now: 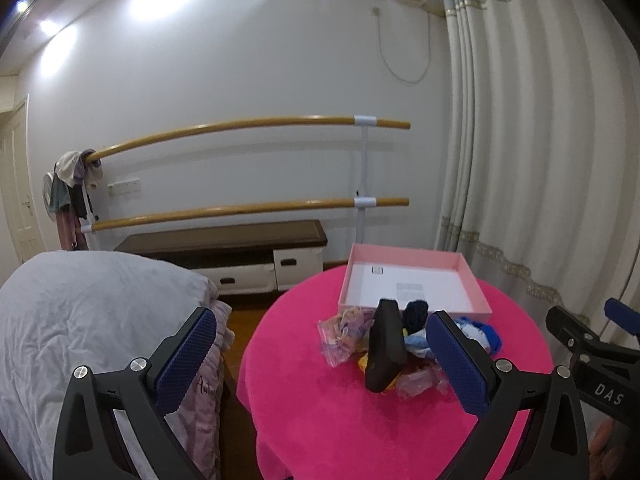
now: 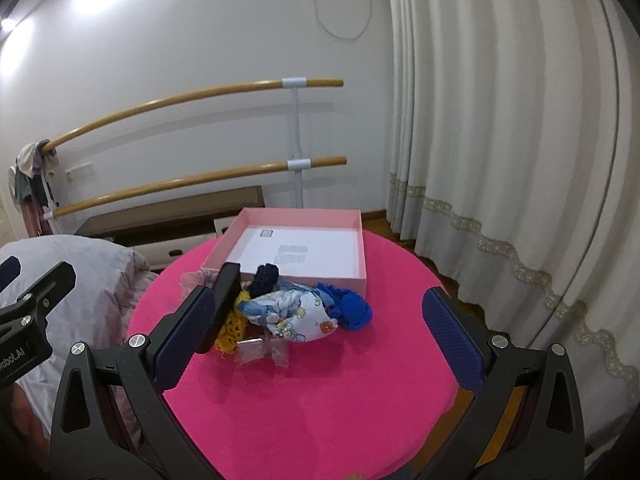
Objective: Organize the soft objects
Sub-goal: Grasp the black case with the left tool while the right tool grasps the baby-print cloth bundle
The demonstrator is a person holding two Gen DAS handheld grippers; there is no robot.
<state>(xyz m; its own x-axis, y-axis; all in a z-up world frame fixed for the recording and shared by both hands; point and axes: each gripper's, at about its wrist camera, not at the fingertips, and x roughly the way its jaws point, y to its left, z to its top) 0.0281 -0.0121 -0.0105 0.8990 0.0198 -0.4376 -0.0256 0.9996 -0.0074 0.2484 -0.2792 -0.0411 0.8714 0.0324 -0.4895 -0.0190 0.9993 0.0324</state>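
Note:
A heap of soft things lies on the round pink table (image 1: 340, 408) (image 2: 320, 392), in front of an open pink box (image 1: 412, 280) (image 2: 296, 248) that is empty. The heap holds a black case (image 1: 386, 344) (image 2: 224, 304) standing on end, a cartoon-print cloth (image 2: 296, 314), a blue knit piece (image 2: 352, 304) (image 1: 486, 336), a dark knit piece (image 2: 264, 278) (image 1: 416, 314), a yellow knit piece (image 2: 230, 328) and clear bags (image 1: 344, 336). My left gripper (image 1: 324, 360) is open, above the table's left edge. My right gripper (image 2: 316, 340) is open, just short of the heap.
A bed with a grey quilt (image 1: 92, 320) stands left of the table. A low dark bench (image 1: 224, 244) and a two-bar wooden rail (image 1: 248, 168) line the back wall. Curtains (image 1: 540, 160) hang at the right. The right gripper shows at the left wrist view's right edge (image 1: 588, 348).

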